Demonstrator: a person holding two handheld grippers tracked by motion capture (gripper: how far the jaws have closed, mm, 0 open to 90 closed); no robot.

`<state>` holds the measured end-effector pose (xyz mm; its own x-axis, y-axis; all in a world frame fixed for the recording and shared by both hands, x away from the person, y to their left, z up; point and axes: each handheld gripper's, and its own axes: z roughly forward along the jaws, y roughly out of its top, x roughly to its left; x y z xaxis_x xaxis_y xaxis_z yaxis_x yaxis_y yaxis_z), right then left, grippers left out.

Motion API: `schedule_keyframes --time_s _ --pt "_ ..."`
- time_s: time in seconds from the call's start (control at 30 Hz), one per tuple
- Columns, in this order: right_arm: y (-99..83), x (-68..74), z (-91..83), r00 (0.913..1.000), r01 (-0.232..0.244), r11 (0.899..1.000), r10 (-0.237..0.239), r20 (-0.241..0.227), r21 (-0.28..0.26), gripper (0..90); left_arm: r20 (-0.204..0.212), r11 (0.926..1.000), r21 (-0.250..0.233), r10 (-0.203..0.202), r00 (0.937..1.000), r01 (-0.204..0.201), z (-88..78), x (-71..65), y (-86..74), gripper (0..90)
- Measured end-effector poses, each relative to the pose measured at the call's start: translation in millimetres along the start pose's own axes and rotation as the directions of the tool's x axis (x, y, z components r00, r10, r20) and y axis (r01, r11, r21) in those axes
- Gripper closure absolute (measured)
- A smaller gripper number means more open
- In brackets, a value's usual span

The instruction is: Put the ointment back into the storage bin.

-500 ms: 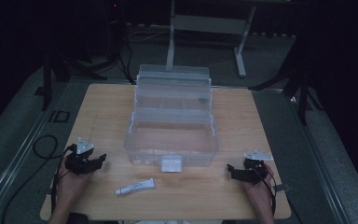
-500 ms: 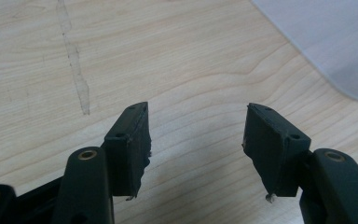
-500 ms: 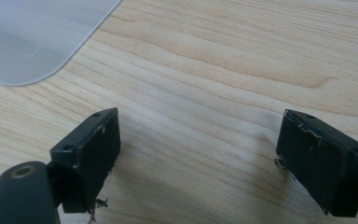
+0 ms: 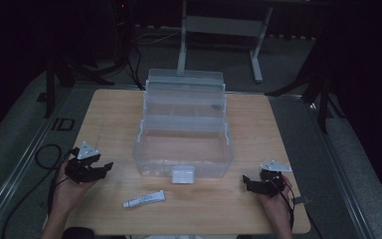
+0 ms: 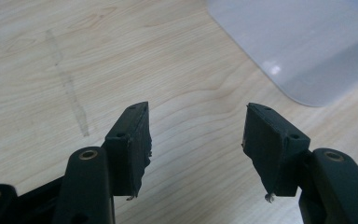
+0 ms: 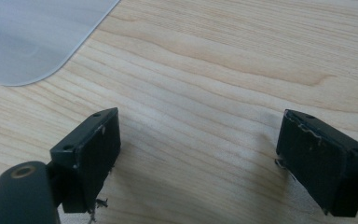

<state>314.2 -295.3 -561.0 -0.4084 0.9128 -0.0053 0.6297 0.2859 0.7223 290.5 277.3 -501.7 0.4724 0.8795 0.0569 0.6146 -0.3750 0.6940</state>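
A clear plastic tiered box (image 4: 184, 134) stands open in the middle of the wooden table (image 4: 114, 114), its white latch (image 4: 182, 175) facing me. A small white tube (image 4: 144, 199) lies on the table just in front of the box. My left gripper (image 4: 104, 167) rests at the table's left edge, left of the box, jaws open with nothing between them (image 5: 196, 135). My right gripper (image 4: 246, 181) sits near the front right, jaws open wide over bare wood (image 6: 198, 144). A corner of the box shows in each gripper view (image 5: 307, 51) (image 6: 32, 37).
A metal stand (image 4: 219, 30) rises behind the table on the dark floor. Black cables (image 4: 45, 154) trail off the table's left side. Bare wood lies on both sides of the box and along the front edge.
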Motion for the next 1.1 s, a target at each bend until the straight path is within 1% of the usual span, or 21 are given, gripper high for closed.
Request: schedule_keyframes --time_s 0.13,0.2,0.27,0.4,0.43,0.47,0.6,0.7,0.87,0.97,1.03,1.1 --pt "0.0 0.0 0.0 1.0 -0.001 1.0 0.001 0.0 0.0 13.3 0.023 0.9987 0.014 0.048 0.9986 -0.049 -3.5 -4.7 6.1 42.0" --pt "0.0 0.0 0.0 1.0 -0.001 1.0 0.001 0.0 0.0 13.3 0.044 0.9974 0.018 0.069 0.9966 -0.07 -5.5 -7.3 8.6 42.9" --pt "0.0 0.1 0.0 1.0 -0.001 1.0 0.001 0.0 0.0 13.4 0.057 0.9965 0.025 0.078 0.9953 -0.08 -6.2 -9.1 10.6 43.3" --pt "0.0 0.0 0.0 1.0 0.0 1.0 0.0 0.0 0.0 13.4 0.076 0.9923 0.041 0.113 0.9907 -0.116 -9.0 -14.2 15.6 43.5" --pt "0.0 0.0 0.0 1.0 0.0 1.0 0.0 0.0 0.0 13.3 0.076 0.9923 0.041 0.113 0.9907 -0.116 -9.0 -14.2 15.6 43.5" --pt "0.0 0.0 0.0 1.0 0.0 1.0 0.0 0.0 0.0 13.4 0.078 0.9897 0.046 0.132 0.9882 -0.136 -10.2 -17.1 18.0 43.5" --pt "0.0 0.0 0.0 1.0 0.0 1.0 0.0 0.0 0.0 13.4 0.096 0.985 0.059 0.156 0.9831 -0.162 -11.5 -22.0 21.8 44.0" --pt "0.0 0.0 0.0 1.0 0.0 1.0 0.0 0.0 0.0 13.4 0.109 0.9792 0.07 0.182 0.9773 -0.19 -12.6 -25.8 25.0 44.0" --pt "0.0 0.0 0.0 1.0 0.0 1.0 0.0 0.0 0.0 13.3 0.137 0.9703 0.08 0.216 0.9667 -0.228 -12.2 -31.0 30.4 43.9" --pt "0.0 0.0 -0.1 1.0 0.0 1.0 0.0 0.0 0.0 13.3 0.148 0.9629 0.092 0.239 0.9597 -0.254 -12.0 -33.7 33.1 44.0" --pt "0.0 0.0 -0.1 1.0 0.0 1.0 0.0 0.0 0.0 13.3 0.151 0.962 0.097 0.24 0.959 -0.256 -12.0 -34.8 34.1 44.1" --pt "-0.1 0.0 -0.1 1.0 0.001 1.0 -0.001 0.0 0.0 13.3 0.159 0.9584 0.105 0.247 0.9558 -0.265 -12.2 -35.4 35.0 44.5"
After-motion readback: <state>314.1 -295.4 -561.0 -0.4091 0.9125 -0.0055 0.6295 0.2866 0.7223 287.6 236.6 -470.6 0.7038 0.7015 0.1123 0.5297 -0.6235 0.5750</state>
